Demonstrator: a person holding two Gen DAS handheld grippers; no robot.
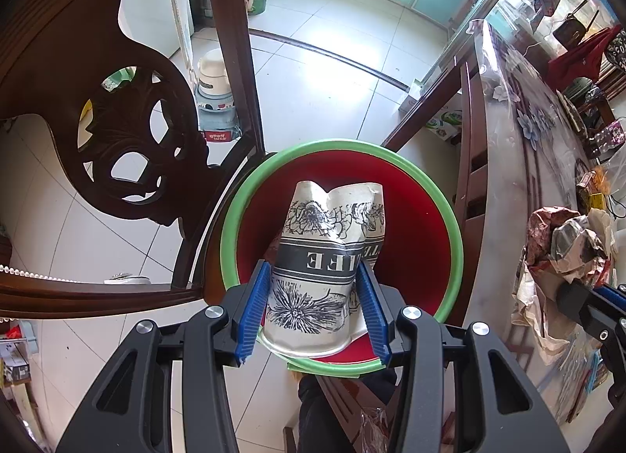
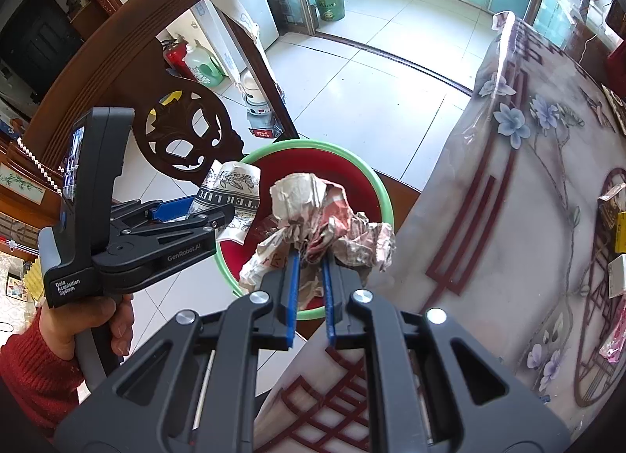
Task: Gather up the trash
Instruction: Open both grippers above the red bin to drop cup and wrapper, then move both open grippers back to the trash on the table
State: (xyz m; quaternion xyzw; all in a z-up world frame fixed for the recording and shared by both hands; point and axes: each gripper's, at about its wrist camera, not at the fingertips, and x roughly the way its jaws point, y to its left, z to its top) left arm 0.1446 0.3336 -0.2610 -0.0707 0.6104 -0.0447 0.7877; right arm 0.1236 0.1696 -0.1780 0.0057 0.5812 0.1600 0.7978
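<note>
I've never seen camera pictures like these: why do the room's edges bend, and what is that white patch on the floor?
Left wrist view: fisheye lens curves the dark carved wooden chair and corners go black; the patch is daylight glare on the glossy white floor tiles. Right wrist view: same bending, sheen on the clear plastic-covered floral tablecloth.

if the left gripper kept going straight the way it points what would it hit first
Probably the red inside of the green-rimmed bin. The left gripper, shut on the crushed paper cup, points into its mouth, so the cup would likely touch first. Depth is hard to judge.
</note>
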